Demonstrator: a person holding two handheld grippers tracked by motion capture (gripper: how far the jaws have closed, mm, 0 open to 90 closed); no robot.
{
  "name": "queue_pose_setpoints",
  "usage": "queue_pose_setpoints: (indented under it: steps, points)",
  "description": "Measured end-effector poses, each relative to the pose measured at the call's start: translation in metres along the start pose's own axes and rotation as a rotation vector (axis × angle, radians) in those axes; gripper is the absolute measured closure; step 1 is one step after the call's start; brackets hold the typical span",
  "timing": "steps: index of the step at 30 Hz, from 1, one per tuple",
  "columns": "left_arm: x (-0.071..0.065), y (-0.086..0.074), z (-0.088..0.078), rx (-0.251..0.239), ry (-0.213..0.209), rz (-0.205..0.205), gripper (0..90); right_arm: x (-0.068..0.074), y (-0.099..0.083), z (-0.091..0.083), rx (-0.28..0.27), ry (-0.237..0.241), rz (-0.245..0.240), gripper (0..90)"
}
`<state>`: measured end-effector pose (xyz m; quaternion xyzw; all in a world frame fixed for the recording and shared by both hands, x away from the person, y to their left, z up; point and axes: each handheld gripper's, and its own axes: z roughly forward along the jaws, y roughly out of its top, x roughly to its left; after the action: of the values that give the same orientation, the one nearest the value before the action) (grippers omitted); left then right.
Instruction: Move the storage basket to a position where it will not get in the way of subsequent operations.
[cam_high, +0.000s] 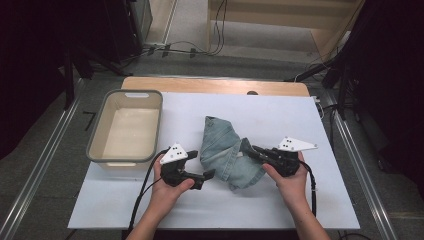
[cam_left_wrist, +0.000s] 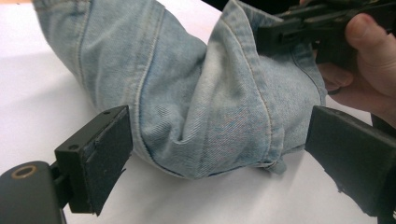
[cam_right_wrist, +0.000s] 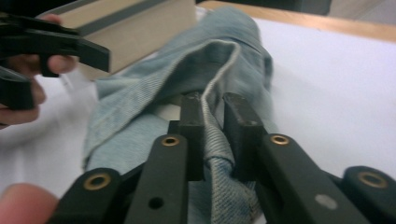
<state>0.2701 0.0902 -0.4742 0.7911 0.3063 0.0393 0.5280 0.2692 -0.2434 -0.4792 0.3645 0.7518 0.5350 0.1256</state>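
Denim jeans (cam_high: 227, 150) lie bunched mid-table on a white sheet (cam_high: 300, 125), beside a grey bin (cam_high: 125, 125). Right gripper (cam_right_wrist: 215, 121) pinches one hem fold; left gripper (cam_left_wrist: 219, 149) stands wide open around the cuff. That thin pinch could slip if pulled, dropping the cloth.

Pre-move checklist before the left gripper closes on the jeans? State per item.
1. Right gripper pinching a fold of the jeans: ok.
2. Left gripper open, jaws either side of the denim: ok.
3. Left pads touching fabric: not ok, a small gap shows at each pad.
4. Jeans lying on the white table, folded in a bundle: ok.
5. Bin empty, standing left of the jeans: ok.
6. Layers caught by the right gripper: cannot tell.
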Motion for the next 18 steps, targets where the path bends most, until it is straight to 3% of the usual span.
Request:
queue_pose_setpoints:
  steps: [8,12,15,16,18]
  points:
    - [-0.008,-0.002,0.009,0.019,-0.012,0.026,6.1,0.037,0.014,0.003,-0.059,0.087,-0.116,81.9]
    - [-0.013,-0.004,0.015,0.041,-0.023,0.046,6.6,0.058,0.02,0.005,-0.076,0.155,-0.179,81.8]
    - [-0.017,-0.005,0.018,0.035,-0.015,0.075,16.4,0.072,0.024,0.006,-0.087,0.194,-0.221,81.8]
    - [-0.018,-0.005,0.017,0.029,-0.01,0.096,23.2,0.075,0.025,0.007,-0.088,0.203,-0.23,81.8]
    - [-0.02,-0.005,0.015,0.027,0.012,0.121,46.2,0.08,0.027,0.007,-0.087,0.216,-0.237,80.5]
